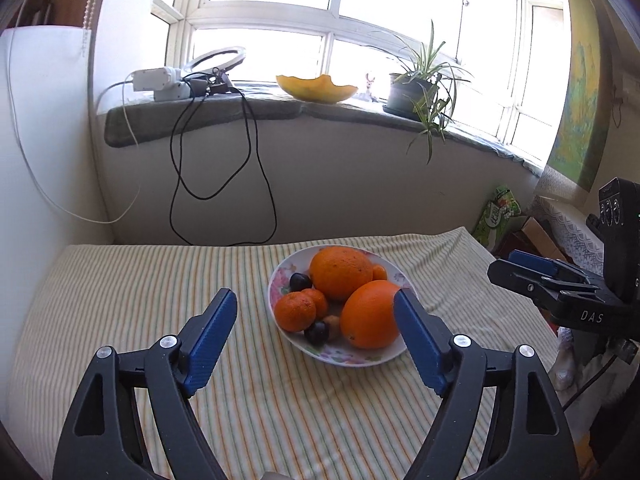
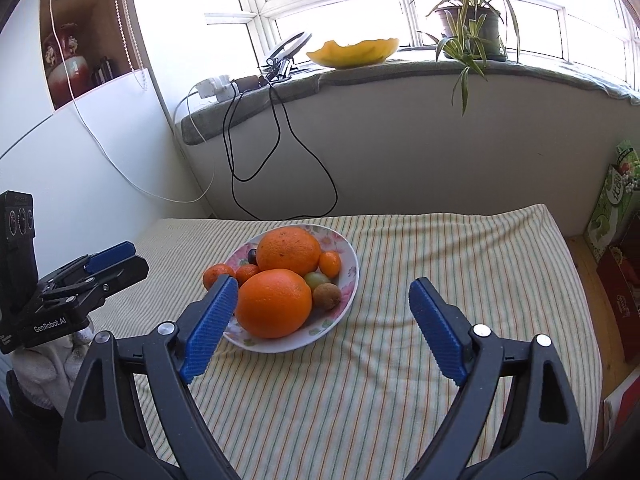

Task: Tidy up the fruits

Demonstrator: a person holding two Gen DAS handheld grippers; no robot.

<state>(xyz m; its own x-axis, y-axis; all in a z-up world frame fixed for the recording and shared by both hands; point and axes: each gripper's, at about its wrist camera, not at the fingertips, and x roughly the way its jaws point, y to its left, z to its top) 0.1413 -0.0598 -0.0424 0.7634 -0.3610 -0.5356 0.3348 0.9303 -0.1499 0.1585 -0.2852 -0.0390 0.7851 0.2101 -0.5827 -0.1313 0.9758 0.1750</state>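
On the striped cloth (image 2: 400,360) beneath a sunny window (image 1: 280,0), both tongs (image 1: 316,312) (image 2: 324,304) gape apart.

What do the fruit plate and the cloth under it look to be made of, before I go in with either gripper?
The plate looks like glazed ceramic or porcelain, possibly melamine: smooth white surface with a printed floral pattern and a soft sheen at the rim. The cloth looks like soft woven cotton, matte, with fine green and orange stripes; it wrinkles and drapes over the edge.
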